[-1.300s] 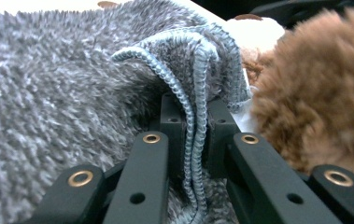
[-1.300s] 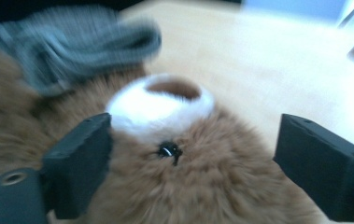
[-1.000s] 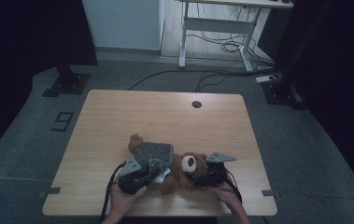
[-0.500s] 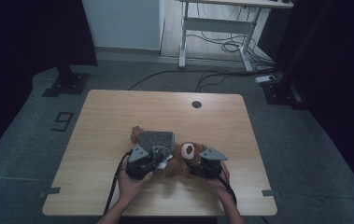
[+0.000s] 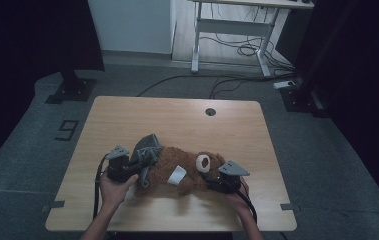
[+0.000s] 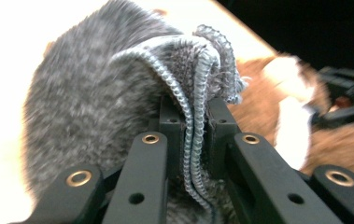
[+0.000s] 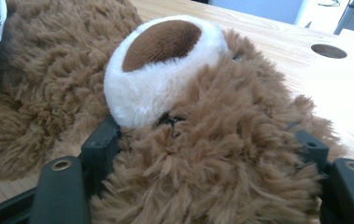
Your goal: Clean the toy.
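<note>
A brown teddy bear (image 5: 169,162) lies across the near half of the wooden table (image 5: 177,115), its white muzzle (image 5: 204,162) to the right and a white tag (image 5: 178,175) on its body. A grey knitted garment (image 5: 147,147) sits on the bear's left end. My left gripper (image 5: 138,165) is shut on the garment's ribbed hem (image 6: 193,116). My right gripper (image 5: 209,178) has just been closing, and its jaws press on the bear's furry head (image 7: 221,140) from both sides, below the muzzle (image 7: 160,70).
A round cable hole (image 5: 210,111) is in the table's far side. Beyond the table stand a white desk frame (image 5: 227,30), floor cables (image 5: 237,50) and black stand bases (image 5: 72,90) (image 5: 302,100). Bare tabletop lies at the far side.
The left hand has pulled the grey garment leftward and away from me, stretching the bear out. The right gripper stayed put and its jaws closed on the bear's head.
</note>
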Motion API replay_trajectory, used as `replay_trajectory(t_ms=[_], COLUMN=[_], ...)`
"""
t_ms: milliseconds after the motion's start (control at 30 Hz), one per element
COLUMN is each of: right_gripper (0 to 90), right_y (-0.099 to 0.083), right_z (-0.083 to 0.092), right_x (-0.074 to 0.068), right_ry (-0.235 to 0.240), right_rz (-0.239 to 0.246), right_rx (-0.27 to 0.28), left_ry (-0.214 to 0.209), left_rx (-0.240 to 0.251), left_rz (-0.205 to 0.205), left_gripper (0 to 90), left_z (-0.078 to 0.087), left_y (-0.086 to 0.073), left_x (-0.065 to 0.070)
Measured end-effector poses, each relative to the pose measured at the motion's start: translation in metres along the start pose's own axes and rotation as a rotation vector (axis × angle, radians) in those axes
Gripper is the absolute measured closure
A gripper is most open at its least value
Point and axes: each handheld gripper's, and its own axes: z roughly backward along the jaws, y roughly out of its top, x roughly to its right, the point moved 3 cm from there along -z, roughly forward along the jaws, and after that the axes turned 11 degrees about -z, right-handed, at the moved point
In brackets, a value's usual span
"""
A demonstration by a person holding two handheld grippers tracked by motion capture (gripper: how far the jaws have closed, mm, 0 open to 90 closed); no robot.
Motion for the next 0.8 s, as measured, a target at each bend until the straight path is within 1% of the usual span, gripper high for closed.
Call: replay_trajectory(t_ms=[33, 67, 133, 167, 200, 233, 267, 300, 333, 367, 433, 500, 600, 667, 767, 800], right_gripper=[29.9, 30.0, 30.1, 30.1, 30.1, 30.1, 30.1, 30.1, 30.1, 30.1, 30.1, 30.1, 30.1, 30.1, 30.0, 30.0], right_y=[0.000, 0.000, -0.001, -0.001, -0.001, -0.001, -0.001, -0.001, -0.001, -0.001, -0.001, -0.001, -0.001, -0.001, -0.001, -0.001], right_z=[0.000, 0.000, -0.001, 0.000, 0.000, 0.000, 0.000, 0.000, -0.001, -0.001, -0.001, -0.001, -0.002, -0.001, -0.001, -0.001], right_x=[0.000, -0.001, -0.001, -0.001, -0.001, -0.001, -0.001, -0.001, 0.000, 0.000, 0.001, 0.001, 0.002, 0.002, 0.001, 0.002], right_ry=[0.000, 0.001, 0.002, 0.001, 0.001, 0.001, 0.002, 0.002, 0.002, 0.003, 0.006, 0.009, 0.009, 0.009, 0.010, 0.011], right_rz=[-0.001, 0.001, 0.003, 0.002, 0.001, 0.000, 0.000, -0.002, -0.005, -0.008, -0.012, -0.013, -0.017, -0.015, -0.013, -0.014], right_rx=[0.001, 0.001, 0.003, 0.003, 0.005, 0.005, 0.004, 0.004, 0.006, 0.005, 0.005, 0.001, 0.000, -0.001, 0.001, -0.001], left_ry=[-0.007, -0.013, -0.029, -0.034, -0.025, -0.002, 0.031, 0.048, 0.043, 0.028, -0.019, -0.036, -0.062, -0.080, -0.090, -0.095], left_rx=[-0.027, -0.039, -0.048, -0.055, -0.065, -0.087, -0.115, -0.132, -0.133, -0.120, -0.075, -0.038, 0.020, 0.044, 0.056, 0.064], left_rz=[0.008, 0.022, 0.056, 0.068, 0.073, 0.063, 0.051, 0.062, 0.081, 0.094, 0.082, 0.041, -0.006, -0.036, -0.086, -0.096], left_gripper=[80.1, 80.1, 80.3, 80.3, 80.2, 80.1, 80.0, 79.8, 79.6, 79.6, 80.0, 80.4, 80.7, 80.8, 80.8, 80.8], left_z=[-0.007, -0.014, -0.024, -0.026, -0.027, -0.028, -0.029, -0.030, -0.030, -0.029, -0.025, -0.020, -0.013, -0.011, -0.010, -0.011], left_y=[-0.007, -0.013, -0.021, -0.022, -0.022, -0.022, -0.023, -0.024, -0.025, -0.025, -0.021, -0.014, 0.001, 0.010, 0.021, 0.024], left_x=[-0.002, -0.005, -0.010, -0.013, -0.016, -0.019, -0.023, -0.029, -0.032, -0.033, -0.027, -0.015, 0.001, 0.011, 0.025, 0.029])
